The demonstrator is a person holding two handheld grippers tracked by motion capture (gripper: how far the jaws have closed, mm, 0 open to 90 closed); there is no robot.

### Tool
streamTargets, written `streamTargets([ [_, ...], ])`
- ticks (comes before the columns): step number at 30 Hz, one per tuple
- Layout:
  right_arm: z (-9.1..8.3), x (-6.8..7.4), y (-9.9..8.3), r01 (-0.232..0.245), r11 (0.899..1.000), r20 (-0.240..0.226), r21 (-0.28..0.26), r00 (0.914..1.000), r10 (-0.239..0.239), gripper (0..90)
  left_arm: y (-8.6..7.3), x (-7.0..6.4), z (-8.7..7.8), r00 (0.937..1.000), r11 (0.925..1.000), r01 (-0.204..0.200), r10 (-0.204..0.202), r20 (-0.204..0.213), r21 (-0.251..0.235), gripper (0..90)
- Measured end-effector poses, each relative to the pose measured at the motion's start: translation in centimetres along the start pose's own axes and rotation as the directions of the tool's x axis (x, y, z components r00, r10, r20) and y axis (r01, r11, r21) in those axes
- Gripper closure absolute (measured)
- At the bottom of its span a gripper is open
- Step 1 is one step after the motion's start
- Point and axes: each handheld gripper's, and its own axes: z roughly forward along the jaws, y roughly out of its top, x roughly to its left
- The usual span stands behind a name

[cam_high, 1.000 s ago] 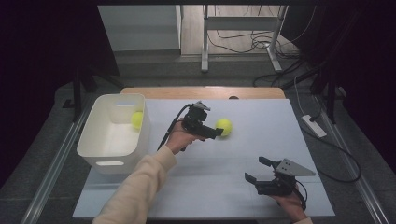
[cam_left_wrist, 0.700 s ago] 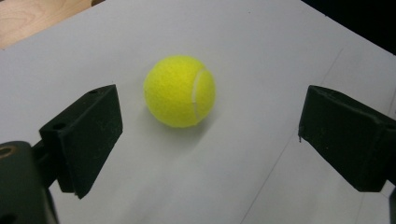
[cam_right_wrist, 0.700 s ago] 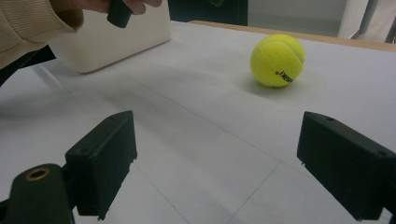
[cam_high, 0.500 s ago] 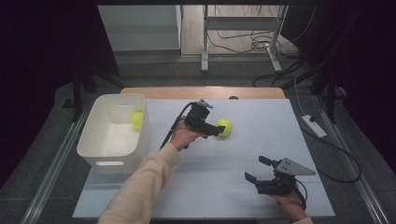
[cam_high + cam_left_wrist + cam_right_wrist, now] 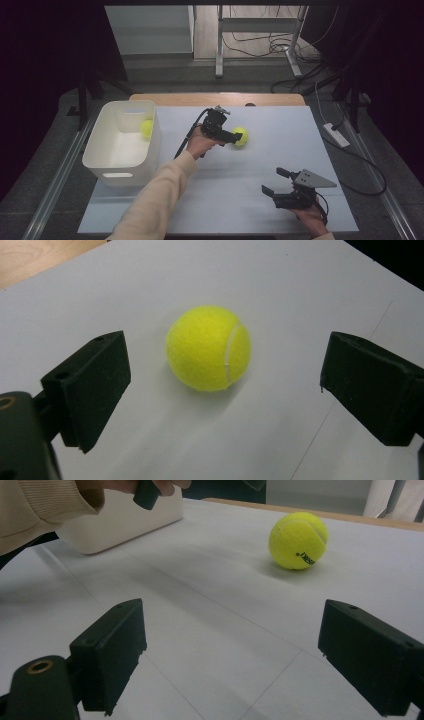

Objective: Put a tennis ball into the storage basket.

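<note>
The left hand-held gripper (image 5: 235, 138) is released, jaws spread wide on either side of the fuzzy yellow-green tennis ball (image 5: 209, 348) without touching it. The ball rests on the white-covered desk (image 5: 280, 150), right of the white rectangular plastic bin (image 5: 120, 172), near the desk's middle. A second yellow-green tennis ball (image 5: 146, 128) lies inside the bin, against its far right wall. The right hand-held gripper (image 5: 272, 191) is also released and holds nothing, near the desk's front right, well apart from the ball on the desk.
</note>
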Motion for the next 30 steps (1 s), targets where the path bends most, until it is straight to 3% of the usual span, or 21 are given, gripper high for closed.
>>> streamTargets([
  [17, 0.0, 0.0, 0.0, -0.004, 1.0, -0.001, 0.001, 1.0, 0.004, 11.7, 0.0, 0.7, 3.0, 0.9997, 0.9982, 0.021, -0.021, -0.013, 0.056, 6.9],
  [22, -0.1, -0.1, 0.0, -0.008, 1.0, -0.005, -0.006, 0.9999, 0.008, 11.7, 0.2, 0.3, 3.8, 0.9991, 0.9983, -0.005, 0.007, -0.041, 0.057, 7.3],
  [30, -0.2, -0.1, 0.0, -0.01, 1.0, -0.005, -0.007, 0.9999, 0.01, 11.7, 0.7, 0.2, 5.4, 0.999, 0.9971, -0.008, 0.012, -0.043, 0.076, 7.2],
])
